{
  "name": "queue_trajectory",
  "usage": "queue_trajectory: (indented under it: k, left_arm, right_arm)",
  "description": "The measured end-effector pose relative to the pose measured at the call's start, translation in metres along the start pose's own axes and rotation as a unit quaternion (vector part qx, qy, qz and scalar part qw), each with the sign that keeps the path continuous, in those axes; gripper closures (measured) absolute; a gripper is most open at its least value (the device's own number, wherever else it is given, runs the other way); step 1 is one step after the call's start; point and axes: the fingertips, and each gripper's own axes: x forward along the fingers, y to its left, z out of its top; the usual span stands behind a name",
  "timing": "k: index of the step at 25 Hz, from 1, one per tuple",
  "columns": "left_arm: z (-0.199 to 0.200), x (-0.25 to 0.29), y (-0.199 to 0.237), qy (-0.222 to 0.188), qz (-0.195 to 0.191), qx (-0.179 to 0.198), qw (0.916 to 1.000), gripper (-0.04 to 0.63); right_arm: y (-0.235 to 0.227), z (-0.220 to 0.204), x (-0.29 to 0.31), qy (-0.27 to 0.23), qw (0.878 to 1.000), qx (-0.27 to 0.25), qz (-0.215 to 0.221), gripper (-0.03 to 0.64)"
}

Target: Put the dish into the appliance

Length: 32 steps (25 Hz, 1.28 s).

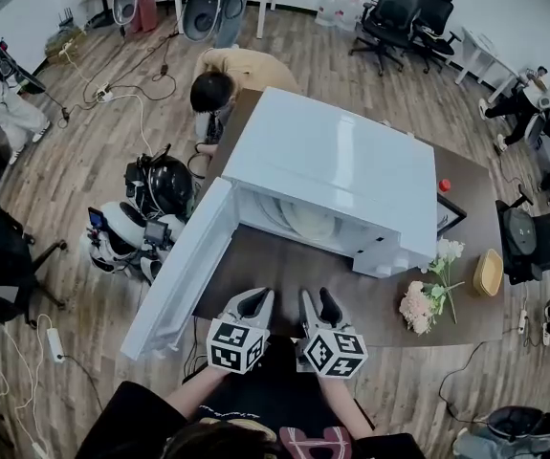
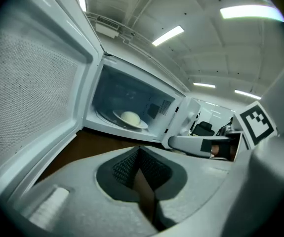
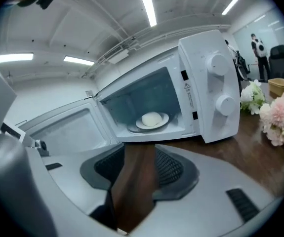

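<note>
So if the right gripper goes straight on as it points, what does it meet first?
Probably the plate in the open microwave: the right gripper aims into the cavity over bare table, though depth is unclear.

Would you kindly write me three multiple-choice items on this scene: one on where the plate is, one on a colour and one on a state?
1. Where is the plate?
A. inside the microwave
B. on top of it
C. in a sink

2. What colour is the microwave?
A. black
B. red
C. white

3. How is the door?
A. shut
B. wide open
C. taken off

Answers:
1 A: both gripper views show the plate in the cavity.
2 C: the casing is white in every view.
3 B: in the head view the door swings out to the left, still hinged.
</note>
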Motion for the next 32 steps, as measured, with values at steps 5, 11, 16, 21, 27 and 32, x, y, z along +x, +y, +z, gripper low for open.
queue_trajectory:
  k: [5,11,16,21,27,32]
  left_arm:
    - [-0.011,-0.001,-0.008,0.011,-0.020,0.021,0.9995,0.586]
    - [-0.014,-0.002,-0.015,0.016,-0.033,0.026,0.9990,0.586]
    - [-0.011,-0.003,-0.012,0.012,-0.033,0.029,0.9989,0.586]
    - [-0.008,-0.002,-0.011,0.011,-0.034,0.030,0.9989,0.586]
    - [-0.002,-0.002,-0.008,0.004,-0.032,0.032,0.9990,0.586]
    - [-0.001,-0.002,-0.009,0.003,-0.031,0.033,0.9990,0.586]
  right_arm:
    - [0.002,-0.009,-0.007,-0.003,0.999,-0.028,-0.018,0.482]
    - [0.004,-0.017,-0.011,-0.001,0.999,-0.040,-0.025,0.560]
    - [0.013,-0.014,-0.010,-0.011,0.997,-0.071,-0.023,0.604]
    - [0.018,-0.012,-0.008,-0.015,0.996,-0.084,-0.020,0.607]
    - [0.016,-0.005,-0.006,-0.022,0.995,-0.089,-0.028,0.607]
    - [0.014,-0.006,-0.005,-0.017,0.995,-0.092,-0.030,0.609]
